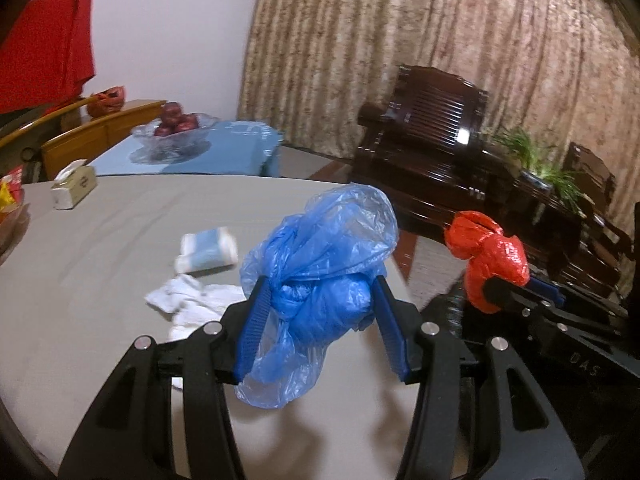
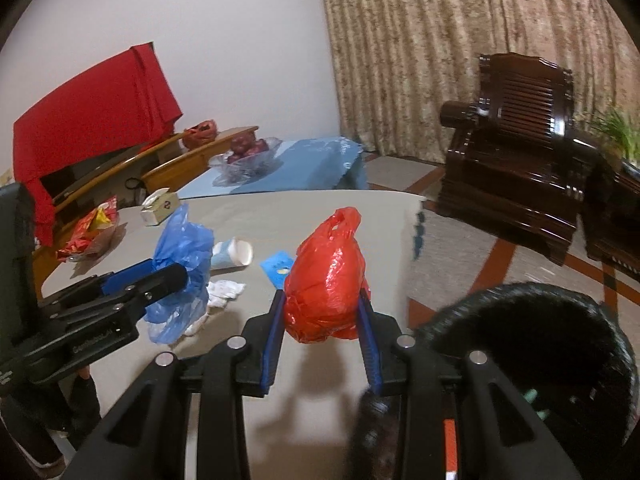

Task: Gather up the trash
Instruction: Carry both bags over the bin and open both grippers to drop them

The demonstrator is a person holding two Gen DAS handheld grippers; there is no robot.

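A crumpled blue plastic bag [image 1: 320, 264] hangs above the grey table [image 1: 100, 260], and my left gripper [image 1: 320, 296] is shut on its knotted middle. To its right, my right gripper [image 1: 508, 284] is shut on a red plastic bag [image 1: 488, 256]. In the right wrist view the red bag [image 2: 326, 292] sits between the blue pads of my right gripper [image 2: 322, 300]. My left gripper [image 2: 176, 276] holds the blue bag [image 2: 184, 252] at the left. A paper cup [image 1: 206, 250] lies on its side beside crumpled tissues [image 1: 192, 300], and a blue card [image 2: 278, 266] lies flat.
A black bin [image 2: 532, 356] stands low at the right, off the table's edge. A tissue box [image 1: 74, 188] and snack packets [image 2: 92, 232] lie at the table's far left. Beyond are a fruit bowl [image 1: 174, 132] and a dark wooden armchair [image 2: 516, 160].
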